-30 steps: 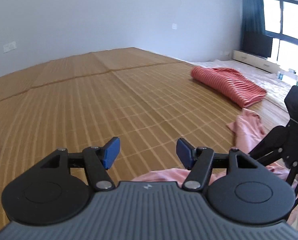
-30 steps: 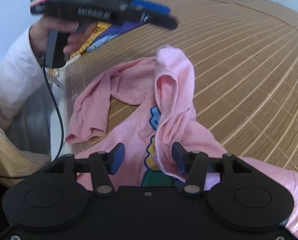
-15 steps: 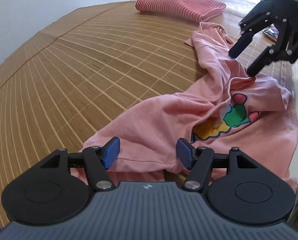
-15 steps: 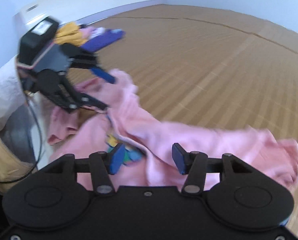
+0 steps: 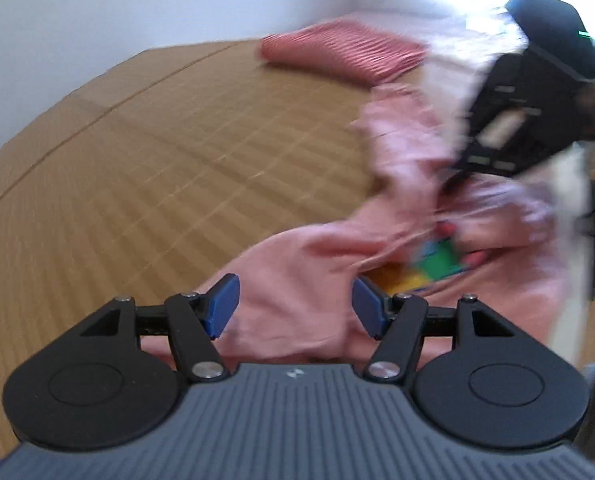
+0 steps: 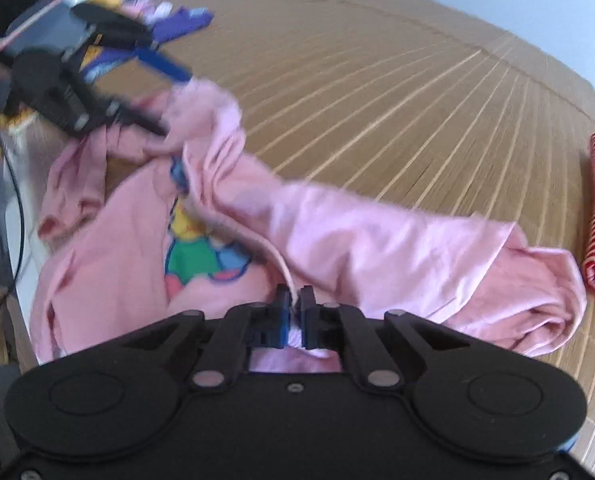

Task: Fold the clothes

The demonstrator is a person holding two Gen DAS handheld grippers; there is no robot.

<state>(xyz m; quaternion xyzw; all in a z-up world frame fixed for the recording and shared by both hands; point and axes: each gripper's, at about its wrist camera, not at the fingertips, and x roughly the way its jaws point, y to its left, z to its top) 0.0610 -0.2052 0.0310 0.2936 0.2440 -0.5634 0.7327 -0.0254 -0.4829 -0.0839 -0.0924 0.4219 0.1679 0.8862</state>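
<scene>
Right wrist alone shows right claw (image 6: 294, 305) pinching pink shirt (image 6: 377, 248); left claw (image 5: 295, 310) wide.

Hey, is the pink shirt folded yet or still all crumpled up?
Still crumpled. The pink shirt lies bunched and twisted on the bamboo mat, its cartoon print partly covered by a loose fold.

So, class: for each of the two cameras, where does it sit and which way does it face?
Left wrist: on the left gripper, looking down along its open fingers at the pink shirt and mat.
Right wrist: on the right gripper, angled down, shut on a shirt fold; a cable shows at left.
Shared: shirt, mat, striped cloth; each sees the other gripper.
</scene>
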